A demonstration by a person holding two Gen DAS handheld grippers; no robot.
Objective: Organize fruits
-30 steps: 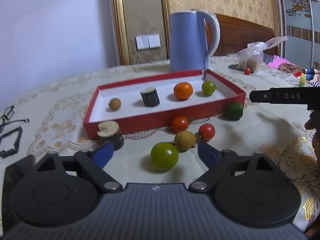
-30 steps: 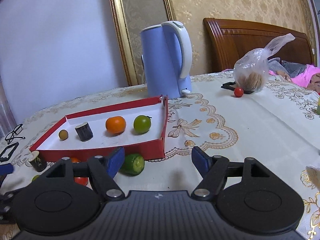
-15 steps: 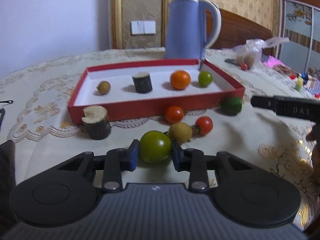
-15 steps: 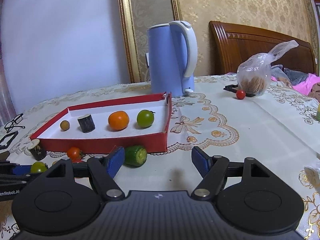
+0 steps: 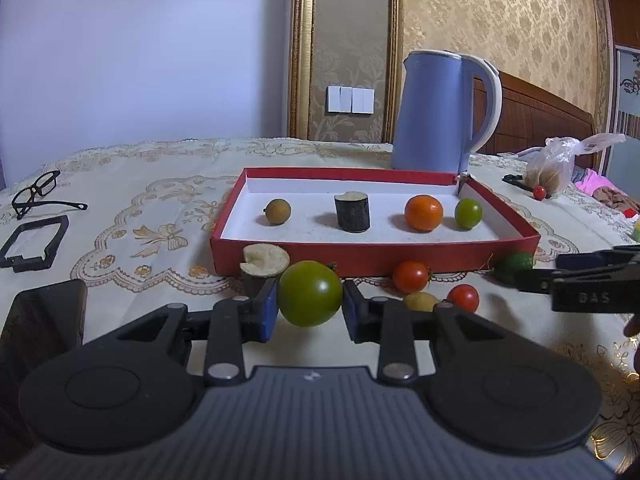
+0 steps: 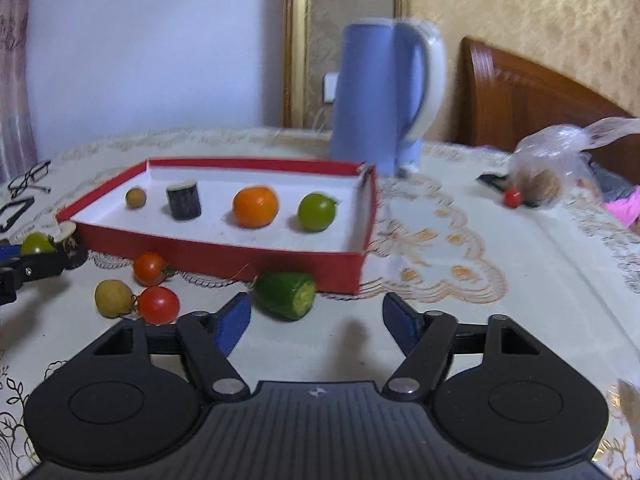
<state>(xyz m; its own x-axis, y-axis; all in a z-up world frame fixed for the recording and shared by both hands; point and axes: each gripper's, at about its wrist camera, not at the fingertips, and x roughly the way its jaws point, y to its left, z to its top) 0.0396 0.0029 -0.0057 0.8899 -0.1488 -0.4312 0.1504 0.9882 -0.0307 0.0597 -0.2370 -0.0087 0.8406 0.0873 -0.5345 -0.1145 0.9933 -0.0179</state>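
A big green tomato (image 5: pixel 310 294) is pinched between the blue pads of the left tongs (image 5: pixel 309 310) and is held up off the worktop (image 5: pixel 140 208). The right tongs (image 6: pixel 316 322) are spread wide with nothing between them, and a green cucumber piece (image 6: pixel 286 294) is seen lying just past their left pad, close against the red tray (image 6: pixel 224 256). Farther out, a small brown fruit (image 5: pixel 278 211), a dark stump (image 5: pixel 352 212), an orange (image 5: pixel 423 213) and a small green tomato (image 5: pixel 468 213) are lined up inside the tray, and a blue kettle (image 5: pixel 440 112) is seen behind it.
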